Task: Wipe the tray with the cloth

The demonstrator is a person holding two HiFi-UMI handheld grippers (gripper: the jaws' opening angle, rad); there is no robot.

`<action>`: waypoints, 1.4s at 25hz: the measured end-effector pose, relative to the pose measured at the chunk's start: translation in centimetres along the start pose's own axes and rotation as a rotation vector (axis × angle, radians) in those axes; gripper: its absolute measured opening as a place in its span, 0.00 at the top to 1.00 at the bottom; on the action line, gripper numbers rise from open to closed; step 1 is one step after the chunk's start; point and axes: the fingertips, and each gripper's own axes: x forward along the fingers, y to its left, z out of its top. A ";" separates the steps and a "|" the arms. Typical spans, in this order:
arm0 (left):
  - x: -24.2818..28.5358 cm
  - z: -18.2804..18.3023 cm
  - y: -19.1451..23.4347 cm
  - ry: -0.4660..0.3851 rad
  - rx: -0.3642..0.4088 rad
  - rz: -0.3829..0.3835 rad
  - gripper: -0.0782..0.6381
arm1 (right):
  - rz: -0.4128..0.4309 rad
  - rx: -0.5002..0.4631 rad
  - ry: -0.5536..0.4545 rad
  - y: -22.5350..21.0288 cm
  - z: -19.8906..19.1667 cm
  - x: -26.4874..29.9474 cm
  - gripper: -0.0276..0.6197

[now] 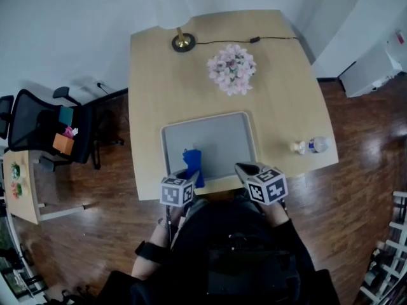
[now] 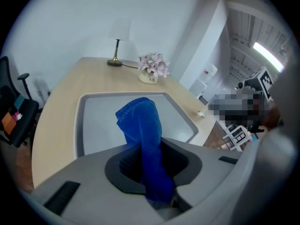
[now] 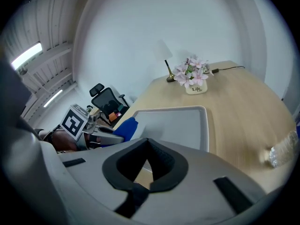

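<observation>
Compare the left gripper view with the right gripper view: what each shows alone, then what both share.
Left only: the left gripper's tongs clamped on the blue cloth, seen close. Right only: the right gripper's tongs, closed with nothing between them. Both: the blue cloth, grey tray, lamp, flowers and wooden table.

Left gripper is clamped on the cloth, right gripper is pinched shut, both angled down.

place: office | evidence: swivel chair, wooden desk, table lamp, wood floor
</observation>
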 end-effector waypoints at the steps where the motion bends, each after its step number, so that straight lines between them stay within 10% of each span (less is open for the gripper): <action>1: -0.3 -0.5 1.0 -0.001 -0.020 0.009 0.76 | 0.003 -0.005 0.001 0.5 0.3 0.4 0.96; 18: 3.8 8.2 15.0 0.012 -0.016 0.140 0.76 | -0.035 0.006 0.056 2.6 1.3 3.3 0.96; 35: 6.0 7.5 16.5 0.079 -0.028 0.145 0.76 | -0.054 0.045 0.062 2.5 -0.2 3.2 0.96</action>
